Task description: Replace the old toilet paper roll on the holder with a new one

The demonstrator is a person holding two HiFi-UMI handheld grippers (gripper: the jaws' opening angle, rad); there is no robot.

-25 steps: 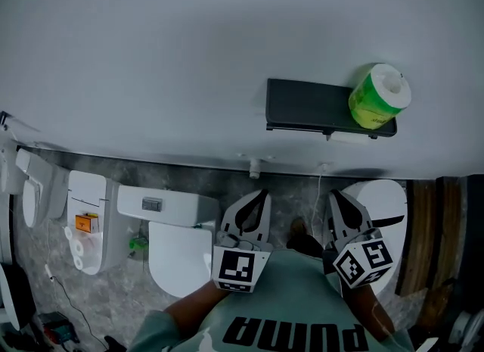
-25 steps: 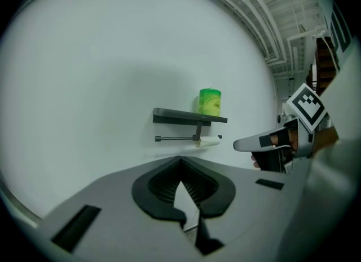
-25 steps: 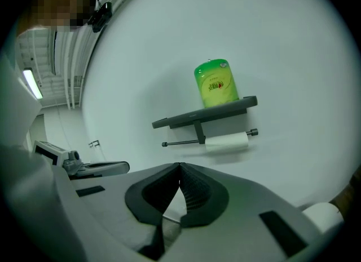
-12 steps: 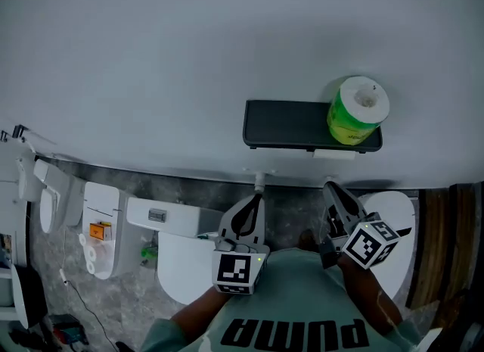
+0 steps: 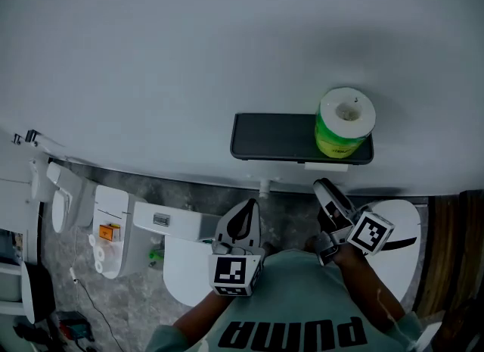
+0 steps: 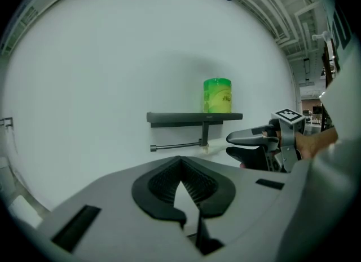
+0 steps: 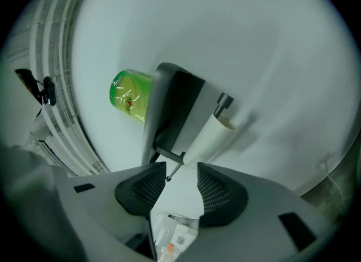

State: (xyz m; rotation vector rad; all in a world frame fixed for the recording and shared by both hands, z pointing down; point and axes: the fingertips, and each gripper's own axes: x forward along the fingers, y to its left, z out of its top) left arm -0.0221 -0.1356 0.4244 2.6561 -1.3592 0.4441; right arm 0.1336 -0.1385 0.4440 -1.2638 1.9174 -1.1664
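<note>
The holder shelf (image 5: pixel 272 137) is dark and wall-mounted. The new roll (image 5: pixel 344 123), green-wrapped, stands upright on the shelf at its 3 o'clock end. The old roll (image 7: pixel 207 137), a bare cardboard tube, sits on the bar under the shelf, at 6 o'clock from the new roll in the head view.

The right gripper (image 7: pixel 182 169) has just been opening its jaws. They stand at a narrow gap with nothing between the pads. The tube lies beyond them at 1 o'clock.

The left gripper (image 6: pixel 180 162) has its jaws together and is empty. It is at 9 o'clock of the right gripper, apart from the shelf.
</note>
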